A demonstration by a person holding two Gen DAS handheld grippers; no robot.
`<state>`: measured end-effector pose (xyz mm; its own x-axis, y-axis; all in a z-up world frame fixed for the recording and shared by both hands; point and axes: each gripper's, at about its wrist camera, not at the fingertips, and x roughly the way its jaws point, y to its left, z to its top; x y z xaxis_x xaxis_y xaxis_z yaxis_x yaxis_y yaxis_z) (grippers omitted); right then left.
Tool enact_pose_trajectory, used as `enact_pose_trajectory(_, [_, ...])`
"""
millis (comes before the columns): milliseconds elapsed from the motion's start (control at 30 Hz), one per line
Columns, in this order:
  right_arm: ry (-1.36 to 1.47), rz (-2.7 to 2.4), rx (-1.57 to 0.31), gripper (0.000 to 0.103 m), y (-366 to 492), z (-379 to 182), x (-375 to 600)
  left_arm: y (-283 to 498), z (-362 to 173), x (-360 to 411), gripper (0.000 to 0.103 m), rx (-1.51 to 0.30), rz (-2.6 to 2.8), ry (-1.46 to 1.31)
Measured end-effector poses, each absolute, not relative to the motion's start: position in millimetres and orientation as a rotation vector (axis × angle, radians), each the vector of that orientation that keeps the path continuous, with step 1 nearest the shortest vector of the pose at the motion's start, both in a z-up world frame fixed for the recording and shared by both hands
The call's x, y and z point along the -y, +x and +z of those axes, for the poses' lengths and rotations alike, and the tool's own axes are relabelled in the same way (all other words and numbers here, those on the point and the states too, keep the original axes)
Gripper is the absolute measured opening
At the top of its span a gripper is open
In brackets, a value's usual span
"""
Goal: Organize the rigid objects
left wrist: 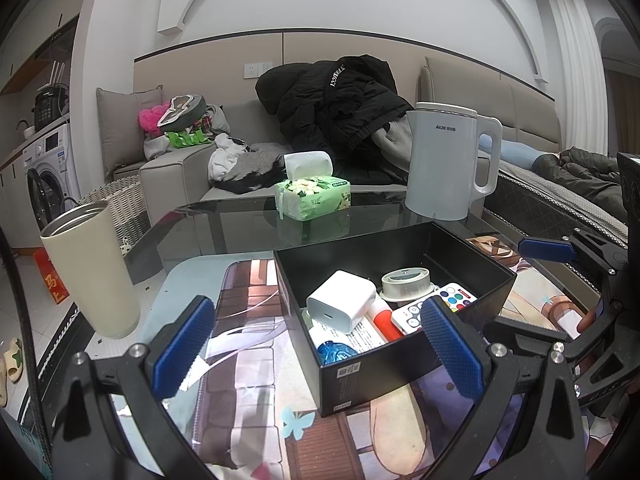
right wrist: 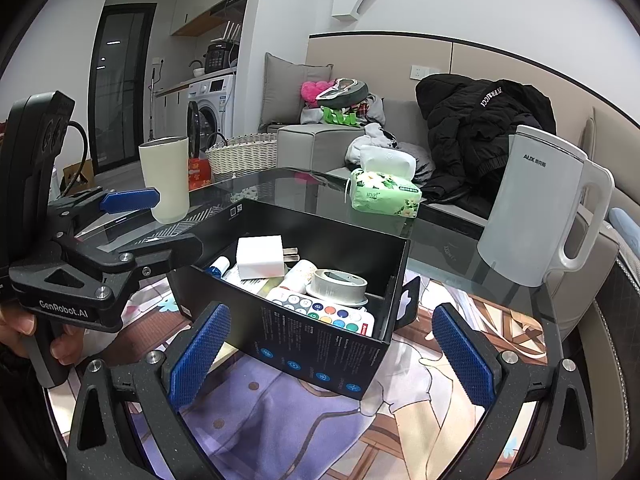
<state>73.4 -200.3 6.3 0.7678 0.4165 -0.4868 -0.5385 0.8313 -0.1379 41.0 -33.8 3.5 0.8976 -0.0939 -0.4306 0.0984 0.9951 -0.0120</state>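
Both hand-held grippers released, flanking the black box (left wrist: 404,344) on the surface (right wrist: 460,248).

Left hand-held gripper (left wrist: 320,344) and right hand-held gripper (right wrist: 332,356) hold nothing. Charger (right wrist: 258,257), tape roll (right wrist: 340,285), remote (left wrist: 436,307) lie inside: light, stiff. We judge the box's thin card walls flexible; take it low, by opposite sides.

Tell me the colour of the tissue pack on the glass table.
Green with white flowers: the tissue pack shows best in the right wrist view.
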Motion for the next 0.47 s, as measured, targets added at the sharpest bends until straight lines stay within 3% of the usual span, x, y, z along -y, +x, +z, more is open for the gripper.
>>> enact_pose_trajectory(467, [-0.281, 0.527, -0.461, 0.102, 74.6, 5.4, 199.7, 38.8, 6.4, 35.8, 0.103, -0.439, -0.099, 0.015])
